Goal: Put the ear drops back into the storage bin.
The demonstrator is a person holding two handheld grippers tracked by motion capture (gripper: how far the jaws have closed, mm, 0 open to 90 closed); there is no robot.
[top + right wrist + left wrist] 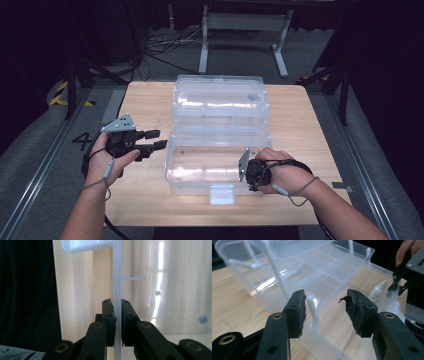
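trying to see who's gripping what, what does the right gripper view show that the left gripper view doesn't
Right gripper view: the right gripper has its jaws pinched on the thin front wall of the clear box, edge-on, with the latch tab at the top.

Left gripper view: the left gripper has its jaws spread with nothing held, facing the open lid and a small white bottle.

Both: the clear plastic box on the wooden table.

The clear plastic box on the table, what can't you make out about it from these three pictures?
- Clear box, high view: glare on the walls hides what lies inside.
- Small white bottle, left gripper view: seen through a wall, so its label is unreadable.
- Right gripper, right gripper view: clamped on the front wall; the frame's top edge cuts off the latch.
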